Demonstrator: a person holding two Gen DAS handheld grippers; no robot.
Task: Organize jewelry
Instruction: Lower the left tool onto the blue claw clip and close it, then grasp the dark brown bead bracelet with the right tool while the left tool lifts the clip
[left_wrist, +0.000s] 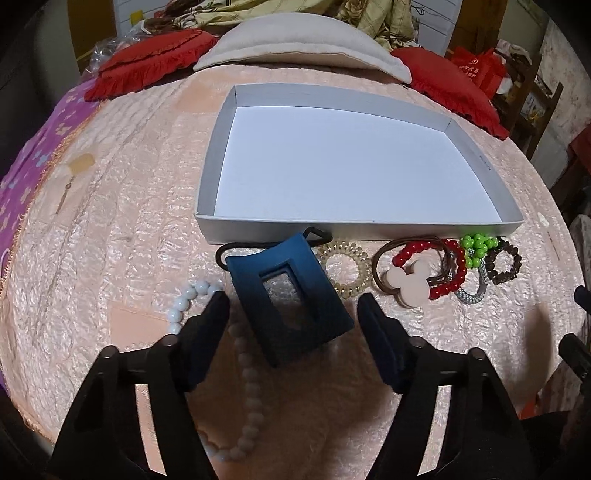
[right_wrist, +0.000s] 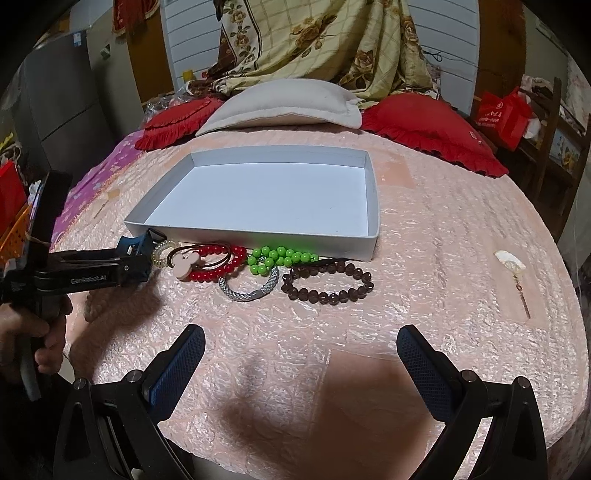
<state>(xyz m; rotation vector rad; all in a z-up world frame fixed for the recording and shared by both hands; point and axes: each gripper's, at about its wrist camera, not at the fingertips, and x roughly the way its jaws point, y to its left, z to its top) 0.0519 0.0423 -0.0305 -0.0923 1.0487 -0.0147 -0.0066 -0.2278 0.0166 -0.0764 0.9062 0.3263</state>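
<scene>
Left gripper (left_wrist: 293, 314) straddling a blue hair claw (left_wrist: 290, 295) before a white tray (left_wrist: 476, 162).
The claw lies at lower centre of the left wrist view, between partly spread jaws whose pads stand clear of it; bead bracelets (left_wrist: 447, 269) cluster to its right along the tray's near wall. In the right wrist view, the right gripper (right_wrist: 301, 354) hangs wide open and empty over the pink bedspread (right_wrist: 461, 258).

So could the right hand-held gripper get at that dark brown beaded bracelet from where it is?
Probably yes. The right hand-held gripper is open, and only bare pink quilted bedspread lies between it and the dark brown beaded bracelet, which lies apart from the other bracelets, though close to them.
</scene>
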